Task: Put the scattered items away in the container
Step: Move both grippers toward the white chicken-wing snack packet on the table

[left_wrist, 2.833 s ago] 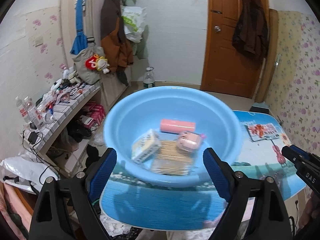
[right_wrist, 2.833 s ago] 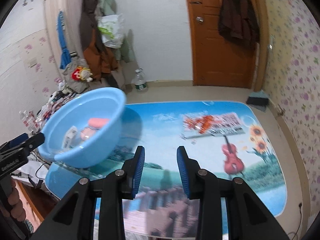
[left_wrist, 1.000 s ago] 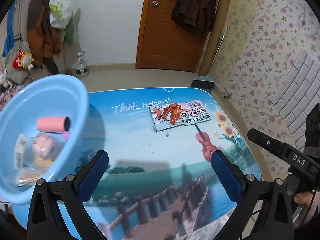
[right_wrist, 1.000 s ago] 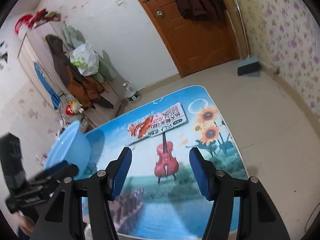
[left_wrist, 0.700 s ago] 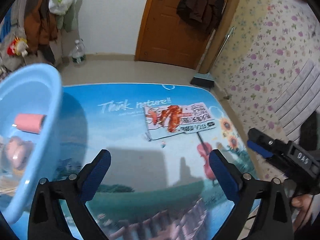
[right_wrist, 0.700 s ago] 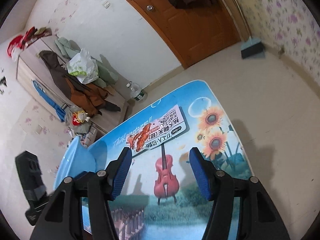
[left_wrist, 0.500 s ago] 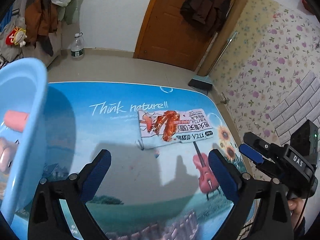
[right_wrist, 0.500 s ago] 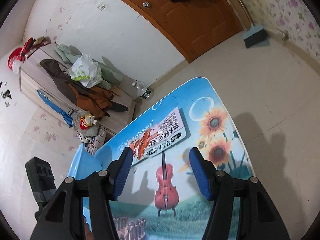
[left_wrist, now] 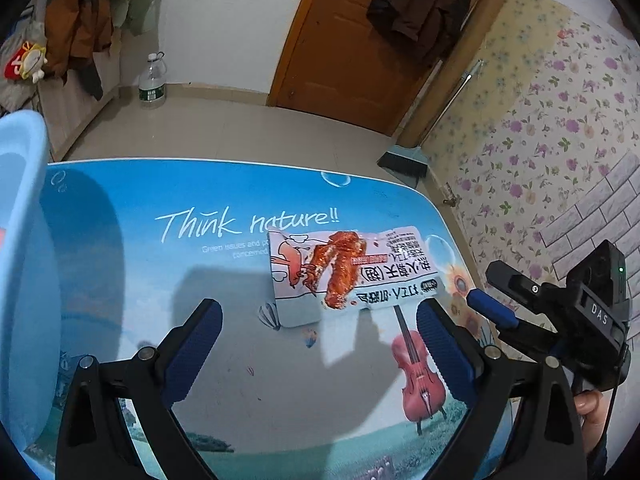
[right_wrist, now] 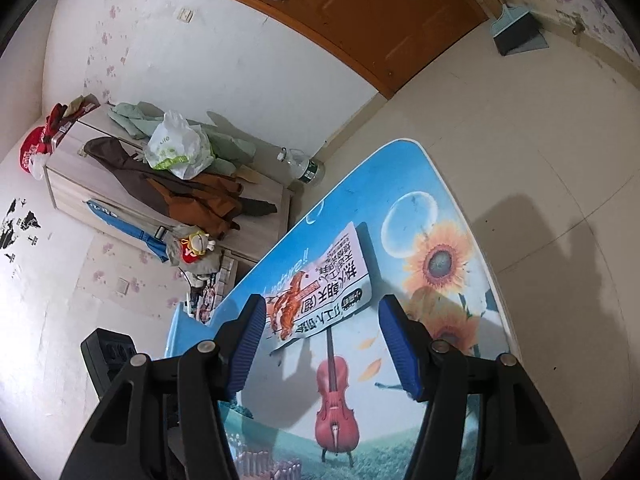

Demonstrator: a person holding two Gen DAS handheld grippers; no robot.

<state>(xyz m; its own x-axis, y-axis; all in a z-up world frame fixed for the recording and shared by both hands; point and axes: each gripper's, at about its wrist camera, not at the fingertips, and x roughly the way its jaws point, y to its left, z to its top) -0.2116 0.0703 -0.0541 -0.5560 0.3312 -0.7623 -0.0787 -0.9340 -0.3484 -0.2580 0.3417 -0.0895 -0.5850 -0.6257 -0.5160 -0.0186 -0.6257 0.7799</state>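
Blue picture covers the table (left_wrist: 120, 240), and most of its top is bare, so there is lots of room to move. The far edge curves across the middle of the left wrist view, with floor behind it. A blue bowl (left_wrist: 24, 280) stands at the left edge of that view, on the table's left end.

One snack pack (left_wrist: 352, 272) lies flat near the middle of the table, a bit to the right. It is well apart from the bowl. In the right wrist view the pack (right_wrist: 320, 292) sits near the far right corner, close to the table's edge.

Left tongs (left_wrist: 320, 352) are wide apart and hold nothing. They hang over bare table, with the pack just past the tips.

Right tongs (right_wrist: 324, 344) are apart too, with nothing gripped. The pack shows between the two pads, but the pads are not pressing it. In the left wrist view the right tongs (left_wrist: 492, 312) poke in from the right, just beside the pack.
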